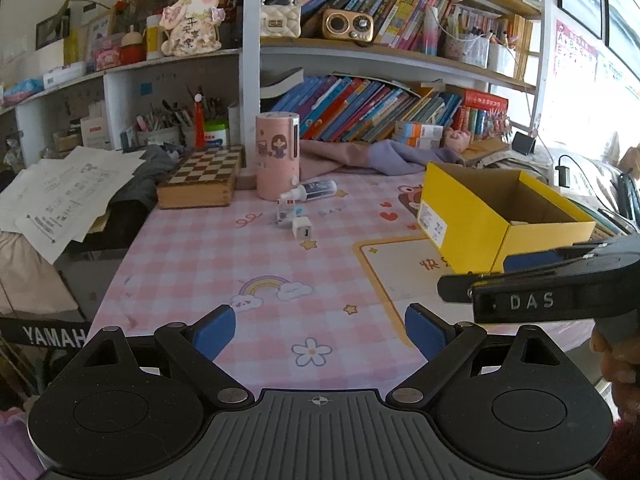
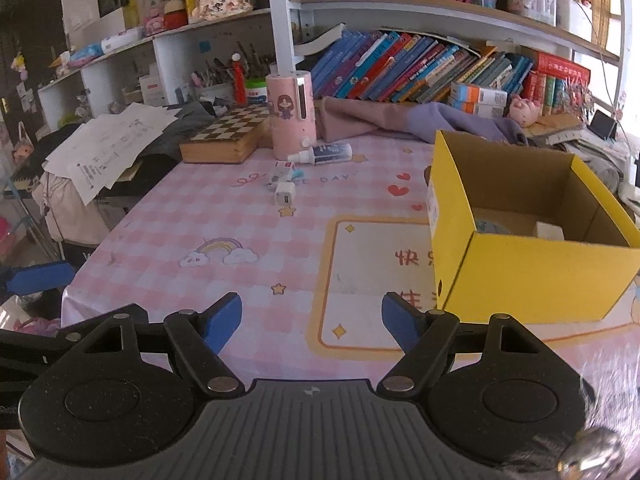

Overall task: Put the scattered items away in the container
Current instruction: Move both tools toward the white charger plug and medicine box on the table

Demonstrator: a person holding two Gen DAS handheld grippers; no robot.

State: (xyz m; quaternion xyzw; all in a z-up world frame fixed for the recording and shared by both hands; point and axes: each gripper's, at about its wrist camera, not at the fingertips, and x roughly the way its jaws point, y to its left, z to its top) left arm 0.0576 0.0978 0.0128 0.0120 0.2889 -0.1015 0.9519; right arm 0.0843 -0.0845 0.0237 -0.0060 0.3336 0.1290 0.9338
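The yellow box (image 2: 532,276) sits right of the white charger (image 1: 301,232), small carton (image 1: 286,213) and bottle (image 1: 310,192); my left tool (image 1: 320,330) and right tool (image 2: 312,318) hover wide apart, empty.

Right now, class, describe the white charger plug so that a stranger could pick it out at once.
Find the tall pink cylinder at the back of the pink checked tablecloth. In front of it lie a blue-and-white bottle, then a small printed box, then the white charger plug. It is the plain white cube nearest the viewer.
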